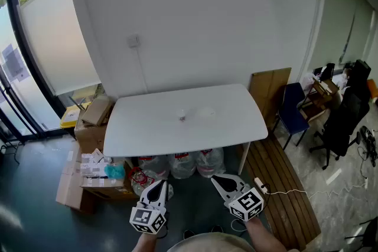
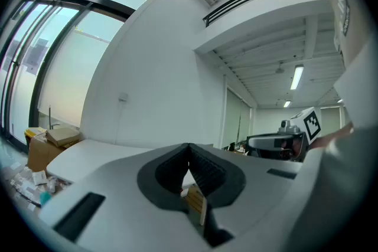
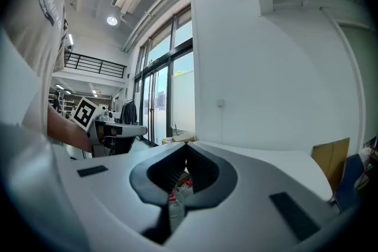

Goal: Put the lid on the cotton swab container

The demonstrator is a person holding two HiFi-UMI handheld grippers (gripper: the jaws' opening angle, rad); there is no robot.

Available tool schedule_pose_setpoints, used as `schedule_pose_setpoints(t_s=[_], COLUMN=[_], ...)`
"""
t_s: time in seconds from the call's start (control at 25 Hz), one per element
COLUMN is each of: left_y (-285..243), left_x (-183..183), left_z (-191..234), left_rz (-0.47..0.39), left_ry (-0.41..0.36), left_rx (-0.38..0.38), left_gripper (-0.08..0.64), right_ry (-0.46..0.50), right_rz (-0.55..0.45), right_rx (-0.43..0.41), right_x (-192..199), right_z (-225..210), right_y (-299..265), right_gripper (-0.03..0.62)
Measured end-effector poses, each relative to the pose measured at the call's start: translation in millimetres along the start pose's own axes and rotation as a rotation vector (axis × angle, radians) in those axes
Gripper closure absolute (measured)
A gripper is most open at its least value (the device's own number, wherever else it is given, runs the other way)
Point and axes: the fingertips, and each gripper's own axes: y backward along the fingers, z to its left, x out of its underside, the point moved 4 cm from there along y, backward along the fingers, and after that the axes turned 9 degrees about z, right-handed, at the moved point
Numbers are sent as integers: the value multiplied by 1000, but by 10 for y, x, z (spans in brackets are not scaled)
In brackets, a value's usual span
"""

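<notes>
A small clear cotton swab container point(image 1: 182, 116) stands near the middle of the white table point(image 1: 136, 127). A faint pale round shape, possibly its lid point(image 1: 207, 110), lies just right of it. Both grippers hang low in front of the table, well short of its near edge. In the head view my left gripper point(image 1: 159, 184) and right gripper point(image 1: 217, 179) point toward the table. Each gripper view shows its jaws meeting at the tip, left gripper point(image 2: 189, 149) and right gripper point(image 3: 186, 148), with nothing held between them.
Cardboard boxes point(image 1: 90, 127) are stacked left of the table. Plastic bags and bottles point(image 1: 182, 163) sit under it. A wooden board point(image 1: 269, 88) and a blue chair point(image 1: 293, 110) stand at the right, with a black office chair point(image 1: 342, 124) beyond.
</notes>
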Motion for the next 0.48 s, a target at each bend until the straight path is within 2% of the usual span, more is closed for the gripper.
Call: schedule_pose_setpoints(t_s=[0.48], left_y=[9], left_x=[28], left_z=[96], left_rz=[17], left_ry=[-14], left_rx=[35], left_gripper=[546], right_ry=[20], right_rz=[-21], right_rx=[5], right_x=[-99], right_z=[127], right_y=[-159], right_gripper=[575])
